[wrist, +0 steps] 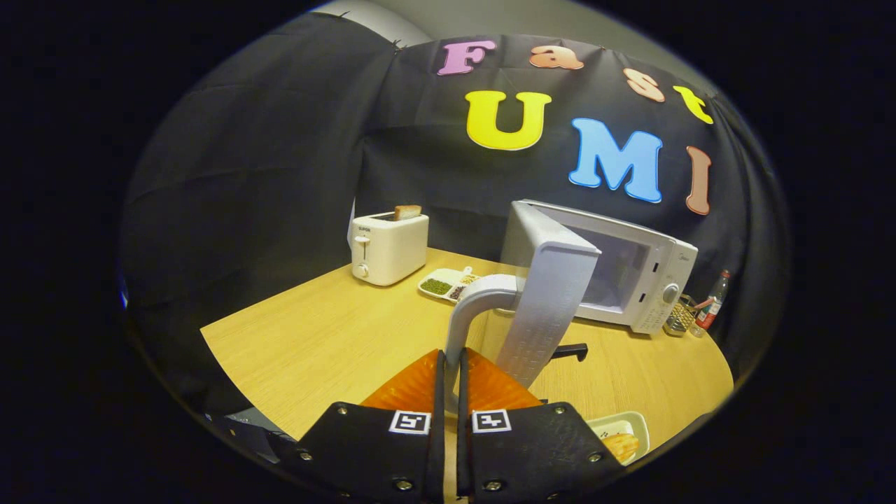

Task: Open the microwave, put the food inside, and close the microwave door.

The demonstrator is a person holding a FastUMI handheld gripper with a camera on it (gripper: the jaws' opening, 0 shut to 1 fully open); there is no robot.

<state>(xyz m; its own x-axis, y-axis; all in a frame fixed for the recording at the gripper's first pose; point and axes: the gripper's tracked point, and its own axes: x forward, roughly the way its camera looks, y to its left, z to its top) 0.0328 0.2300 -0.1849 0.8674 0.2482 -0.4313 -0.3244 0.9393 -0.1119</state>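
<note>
We see the claw (451, 378) low and near us, and its two fingers (414, 385) are squeezed tight on the curved handle (470, 308) of the microwave door (549, 301). The handle goes down into the thin gap between the fingers, so both fingers press on it.

The door is swung wide open toward us. We look at its thin edge and its inside face with lots of little dots. The door stands just past the fingers, and the handle bends from the door down to the claw.

The white microwave (630, 273) sits on the far right part of the wooden counter (315, 336). Its inside is open, and it looks dim and grey in there. A round knob (670, 292) is on its right side.

To the right of the microwave we see a small glass (679, 316) and a bottle (710, 304) with a red label, close together.

On the far left of the counter sits a white toaster (388, 246) with a slice of toast (407, 211) poking out of the top. Between the toaster and the microwave lies a white tray (448, 283) with little boxes of green and brown bits.

Near us on the right, beside the claw, sits a white dish (633, 427) with golden food (621, 444) on it. The food is on the counter, well apart from the microwave.

A small black thing (572, 350) peeks out from behind the door; we cannot tell what it is.
</note>
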